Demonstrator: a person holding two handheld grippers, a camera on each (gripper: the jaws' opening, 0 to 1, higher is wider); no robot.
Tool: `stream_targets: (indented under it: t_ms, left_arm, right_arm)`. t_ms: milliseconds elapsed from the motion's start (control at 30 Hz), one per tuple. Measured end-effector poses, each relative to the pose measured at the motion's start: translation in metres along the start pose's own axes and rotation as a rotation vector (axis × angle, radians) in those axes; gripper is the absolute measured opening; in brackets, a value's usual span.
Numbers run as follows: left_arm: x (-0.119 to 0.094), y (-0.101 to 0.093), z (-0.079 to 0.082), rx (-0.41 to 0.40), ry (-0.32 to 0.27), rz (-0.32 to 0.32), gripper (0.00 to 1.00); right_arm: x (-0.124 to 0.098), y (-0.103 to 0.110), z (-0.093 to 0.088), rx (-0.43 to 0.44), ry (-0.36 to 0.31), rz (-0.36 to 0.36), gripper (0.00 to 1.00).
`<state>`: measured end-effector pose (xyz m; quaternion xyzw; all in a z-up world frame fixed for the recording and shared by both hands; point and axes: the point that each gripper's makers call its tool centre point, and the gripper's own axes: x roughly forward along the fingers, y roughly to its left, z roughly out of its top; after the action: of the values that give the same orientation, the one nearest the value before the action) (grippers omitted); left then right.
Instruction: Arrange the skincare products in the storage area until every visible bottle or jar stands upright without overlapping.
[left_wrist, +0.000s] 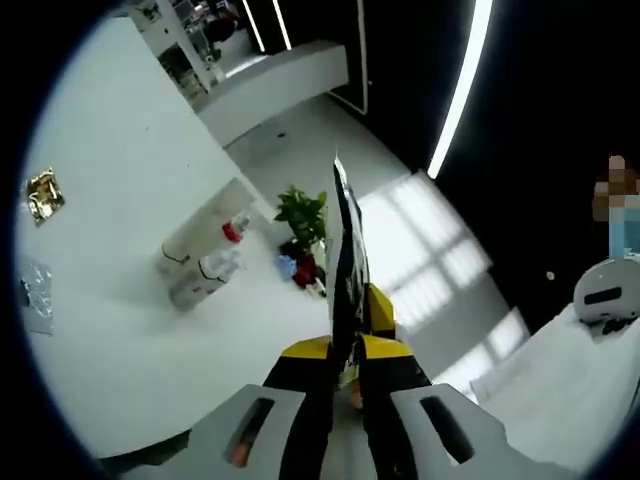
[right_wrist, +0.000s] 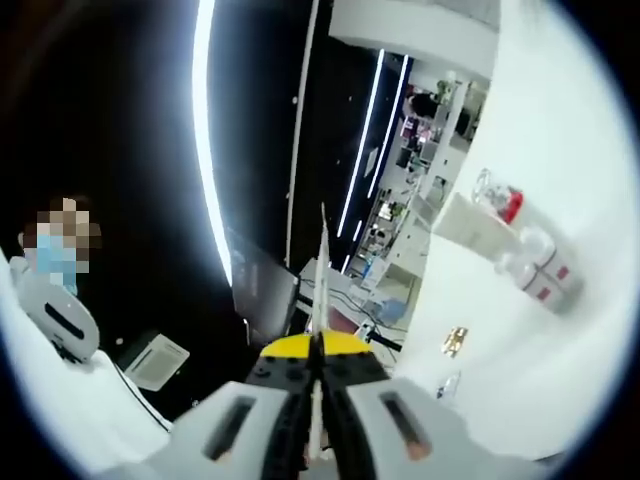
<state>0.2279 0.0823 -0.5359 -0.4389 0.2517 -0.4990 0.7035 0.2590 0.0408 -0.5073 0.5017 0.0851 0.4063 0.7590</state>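
In the left gripper view my left gripper (left_wrist: 345, 352) is shut on a thin flat packet (left_wrist: 345, 240) seen edge-on, dark and white, standing up between the yellow-tipped jaws. Beyond it on the white table (left_wrist: 110, 130) stand a white bottle with a red cap (left_wrist: 207, 232) and a clear bottle (left_wrist: 205, 280), side by side. In the right gripper view my right gripper (right_wrist: 318, 352) is shut on a thin pale sheet (right_wrist: 321, 270), also edge-on. To its right the white table (right_wrist: 560, 120) carries a red-capped clear bottle (right_wrist: 497, 195), a white bottle (right_wrist: 468, 225) and a red-labelled bottle (right_wrist: 545, 270).
A small green plant (left_wrist: 302, 213) with red and blue items at its base stands near the bottles. A gold foil packet (left_wrist: 42, 193) and a clear sachet (left_wrist: 35, 295) lie farther off on the table; the gold packet (right_wrist: 455, 340) shows again. A person stands at the side.
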Motion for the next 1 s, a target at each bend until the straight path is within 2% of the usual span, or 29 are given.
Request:
stream_targets:
  t_ms: [67,200,333,400,567,733,833,1000]
  left_arm:
    - [-0.001,-0.004,0.0,-0.013,-0.009,-0.018,0.0]
    - [-0.003,-0.005,-0.003,-0.014,-0.018,-0.006,0.0]
    - [-0.005,-0.01,-0.005,-0.042,-0.046,-0.026,0.0]
    - [-0.007,-0.01,-0.005,-0.05,-0.057,-0.026,0.0]
    - [-0.011,-0.005,-0.003,-0.068,-0.091,-0.001,0.0]
    - [-0.017,-0.003,0.005,-0.074,-0.126,0.011,0.0]
    - [-0.02,0.0,0.008,-0.083,-0.149,0.024,0.0]
    - [-0.024,0.004,0.014,-0.11,-0.187,0.027,0.0]
  right_arm:
    - [-0.001,-0.006,-0.002,-0.026,0.019,-0.034,0.01]
    - [-0.002,-0.011,-0.003,-0.066,0.054,-0.058,0.01]
    - [-0.004,-0.011,-0.004,-0.078,0.079,-0.057,0.03]
    - [-0.004,-0.01,-0.008,-0.113,0.114,-0.058,0.06]
    - [-0.001,-0.011,-0.021,-0.2,0.192,-0.067,0.27]
    - [0.002,-0.008,-0.03,-0.258,0.23,-0.056,0.34]
    - [0.002,-0.014,-0.036,-0.319,0.28,-0.074,0.38]
    - [0.002,-0.02,-0.038,-0.393,0.318,-0.106,0.53]
